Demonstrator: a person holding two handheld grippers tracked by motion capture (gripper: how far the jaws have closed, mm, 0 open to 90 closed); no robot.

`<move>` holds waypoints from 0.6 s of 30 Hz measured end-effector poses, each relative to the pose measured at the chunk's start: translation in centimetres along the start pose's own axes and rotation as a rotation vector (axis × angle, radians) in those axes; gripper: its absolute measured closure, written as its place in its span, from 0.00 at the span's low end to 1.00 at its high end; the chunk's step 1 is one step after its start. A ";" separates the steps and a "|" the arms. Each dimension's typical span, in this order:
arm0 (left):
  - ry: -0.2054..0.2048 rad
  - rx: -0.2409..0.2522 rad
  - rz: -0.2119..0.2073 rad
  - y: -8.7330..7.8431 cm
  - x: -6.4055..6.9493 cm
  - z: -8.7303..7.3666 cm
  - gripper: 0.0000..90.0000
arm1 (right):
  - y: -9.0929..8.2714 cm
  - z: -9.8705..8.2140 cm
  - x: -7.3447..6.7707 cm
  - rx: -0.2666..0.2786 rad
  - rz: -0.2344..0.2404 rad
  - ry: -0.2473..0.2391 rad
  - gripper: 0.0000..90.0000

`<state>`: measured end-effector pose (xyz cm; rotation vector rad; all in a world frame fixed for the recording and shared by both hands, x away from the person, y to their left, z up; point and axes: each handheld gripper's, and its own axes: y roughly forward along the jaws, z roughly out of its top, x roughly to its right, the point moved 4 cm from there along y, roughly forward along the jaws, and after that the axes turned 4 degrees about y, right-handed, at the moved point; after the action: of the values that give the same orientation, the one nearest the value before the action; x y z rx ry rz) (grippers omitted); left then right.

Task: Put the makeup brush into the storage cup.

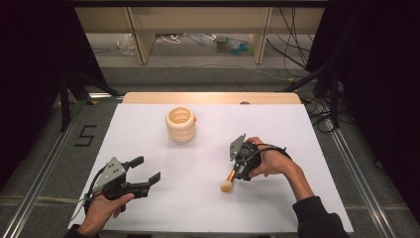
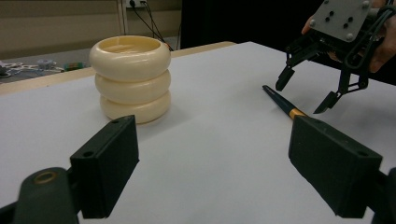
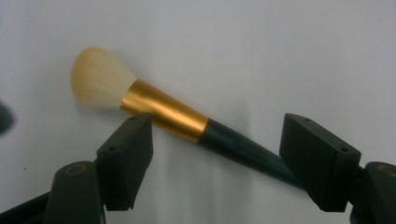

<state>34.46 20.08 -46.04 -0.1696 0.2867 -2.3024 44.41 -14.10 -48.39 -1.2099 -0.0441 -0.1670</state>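
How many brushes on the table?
1. The brush lies flat on the white table right of center, under the right gripper, whose open jaws straddle its handle.

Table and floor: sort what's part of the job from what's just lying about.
In the job: makeup brush, right gripper open astride it, cream ringed holder.

Lying about: left gripper open and idle, cables, floor clutter.

1. White table top (image 1: pixel 148 129), pale wooden edge (image 1: pixel 210 97) along the far side.
2. Grey floor (image 1: pixel 198 74) around the table; a "5" (image 1: pixel 85 135) marked on it at the left.
3. Black curtains (image 1: pixel 29 74) on both sides.
4. Light wooden furniture legs (image 1: pixel 140 37) beyond, loose cables (image 1: pixel 292 44) and clutter (image 1: pixel 230 44) on the floor.
5. Metal rails (image 1: pixel 356 173) along the table's sides.
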 end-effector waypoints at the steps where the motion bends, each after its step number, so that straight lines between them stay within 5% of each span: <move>1: 0.004 -0.001 0.001 0.0 0.0 0.0 0.18 | 0.1 0.0 0.1 -0.012 -0.005 -0.009 0.31; 18: 0.000 0.001 0.002 0.0 0.0 0.0 0.18 | 0.9 0.1 0.4 -0.055 0.022 -0.067 0.30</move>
<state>34.47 20.07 -46.02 -0.1690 0.2848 -2.3006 44.99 -13.72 -49.11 -1.2698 -0.0856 -0.1092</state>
